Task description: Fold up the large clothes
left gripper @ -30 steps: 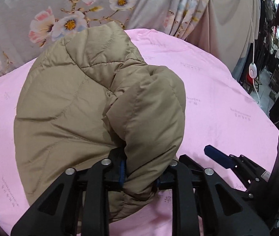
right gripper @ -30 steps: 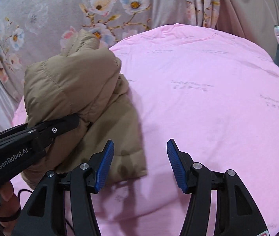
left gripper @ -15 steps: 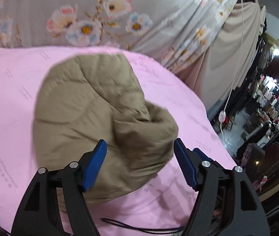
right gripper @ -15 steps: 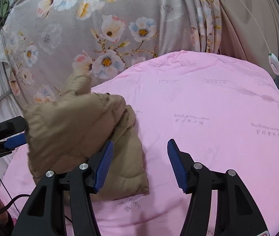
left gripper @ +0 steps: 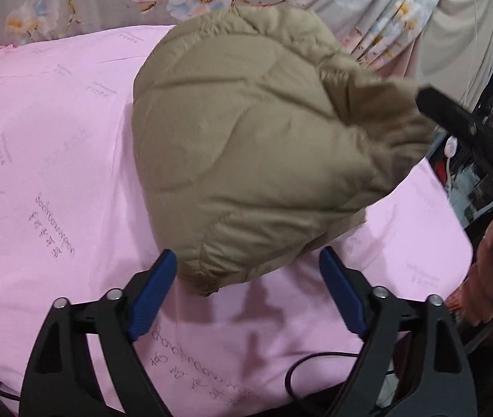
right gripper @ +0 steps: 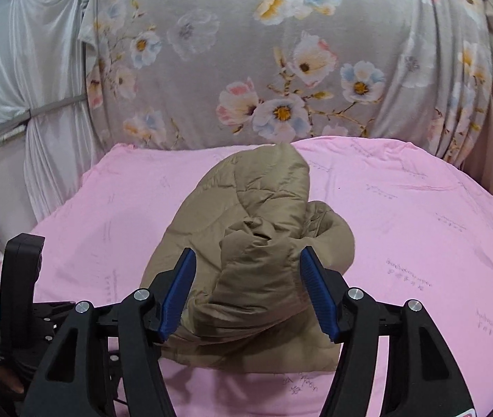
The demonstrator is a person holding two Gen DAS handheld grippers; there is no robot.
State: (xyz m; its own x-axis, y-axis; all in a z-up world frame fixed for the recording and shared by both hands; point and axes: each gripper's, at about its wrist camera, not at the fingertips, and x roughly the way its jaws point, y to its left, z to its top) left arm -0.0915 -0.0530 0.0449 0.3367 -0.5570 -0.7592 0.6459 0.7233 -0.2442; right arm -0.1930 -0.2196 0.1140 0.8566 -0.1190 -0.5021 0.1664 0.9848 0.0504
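We work on a pink sheet (left gripper: 55,160) that covers the whole work surface; it carries faint printed lettering. Behind it hangs a grey floral curtain (right gripper: 281,52), with white drapes (right gripper: 21,69) to its left in the right wrist view.

The jacket (left gripper: 253,146) is a tan quilted garment, bunched into a rounded, puffy bundle. It lies on the sheet near the middle, with its far end close to the curtain. In the right wrist view its near fold forms a raised hump above a flatter layer that rests on the sheet.

Our left gripper (left gripper: 250,295) has its jaws wide apart; they have just been opening. The near edge of the jacket sits between the blue pads (left gripper: 152,299), but neither pad presses on it.

Our right gripper (right gripper: 248,295) also has its jaws apart; they have just been opening a little. The jacket's hump sits between them, and the pads do not press on it. In the left wrist view a dark finger of this gripper crosses the jacket's right edge.

A black cable (left gripper: 316,361) lies on the sheet near the left gripper.
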